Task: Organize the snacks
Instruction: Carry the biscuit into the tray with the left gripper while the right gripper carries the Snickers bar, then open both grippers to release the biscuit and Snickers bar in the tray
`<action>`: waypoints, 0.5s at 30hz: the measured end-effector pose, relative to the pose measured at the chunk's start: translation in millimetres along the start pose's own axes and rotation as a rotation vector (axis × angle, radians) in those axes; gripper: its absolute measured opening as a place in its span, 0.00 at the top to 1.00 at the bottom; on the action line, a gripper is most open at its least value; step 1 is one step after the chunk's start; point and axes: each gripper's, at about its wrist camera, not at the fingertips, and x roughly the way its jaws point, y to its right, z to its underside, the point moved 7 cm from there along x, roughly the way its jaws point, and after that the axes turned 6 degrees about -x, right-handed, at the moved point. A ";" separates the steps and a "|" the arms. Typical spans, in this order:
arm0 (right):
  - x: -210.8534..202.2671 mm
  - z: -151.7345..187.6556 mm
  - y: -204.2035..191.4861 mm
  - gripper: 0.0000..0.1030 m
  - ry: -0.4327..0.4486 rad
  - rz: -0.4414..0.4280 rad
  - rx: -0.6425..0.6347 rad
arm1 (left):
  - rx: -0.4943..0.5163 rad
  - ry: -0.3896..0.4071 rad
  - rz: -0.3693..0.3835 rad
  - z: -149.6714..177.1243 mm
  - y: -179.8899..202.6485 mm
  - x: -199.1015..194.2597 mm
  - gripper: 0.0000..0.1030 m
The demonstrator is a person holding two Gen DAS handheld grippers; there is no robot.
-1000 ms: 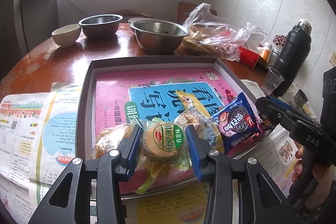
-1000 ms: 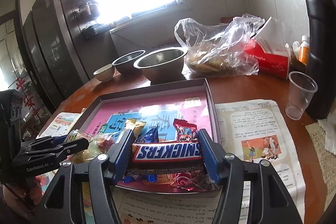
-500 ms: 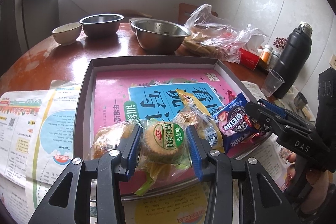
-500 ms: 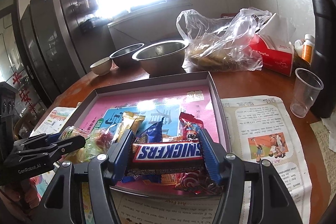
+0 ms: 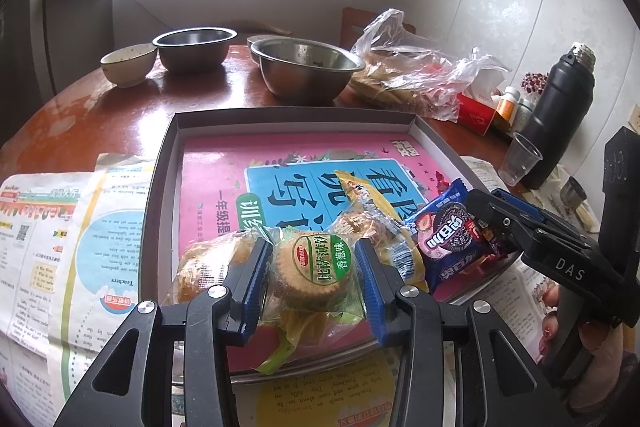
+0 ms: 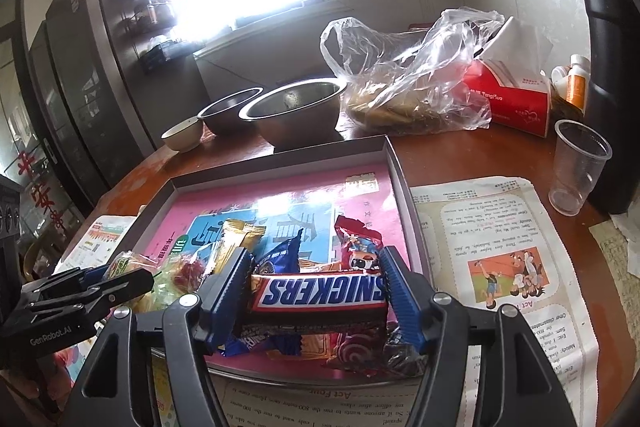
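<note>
My left gripper (image 5: 312, 275) is shut on a round cracker pack (image 5: 310, 273) with a green label, held over the near edge of the grey tray (image 5: 280, 117). My right gripper (image 6: 316, 297) is shut on a Snickers bar (image 6: 320, 293) across its ends, over the tray's near right part. The tray (image 6: 396, 167) has a pink and blue printed sheet inside. On it lie a blue cookie pack (image 5: 452, 239), a yellow wrapped snack (image 5: 360, 193), a red candy pack (image 6: 358, 241) and other wrappers. The right gripper (image 5: 520, 227) shows in the left wrist view; the left gripper (image 6: 116, 277) shows in the right wrist view.
Two steel bowls (image 5: 306, 71) (image 5: 194, 47) and a small ceramic bowl (image 5: 128, 63) stand behind the tray. A plastic bag of food (image 6: 412, 79), a red tissue box (image 6: 514, 97), a clear cup (image 6: 578, 167) and a black flask (image 5: 556, 115) are at the right. Newspaper sheets (image 5: 60, 239) flank the tray.
The right gripper with the Snickers bar has moved forward and left, closer over the snack pile. The left gripper holds the cracker pack nearly still.
</note>
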 end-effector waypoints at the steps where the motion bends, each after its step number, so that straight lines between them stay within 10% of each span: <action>1: -0.1 -0.1 -0.4 0.35 0.000 0.006 -0.002 | -0.001 0.000 0.002 0.0 0.1 -0.1 0.56; 15: 0.7 1.2 -6.2 0.28 -0.006 0.044 -0.026 | 0.001 0.005 -0.003 2.5 1.2 -1.8 0.56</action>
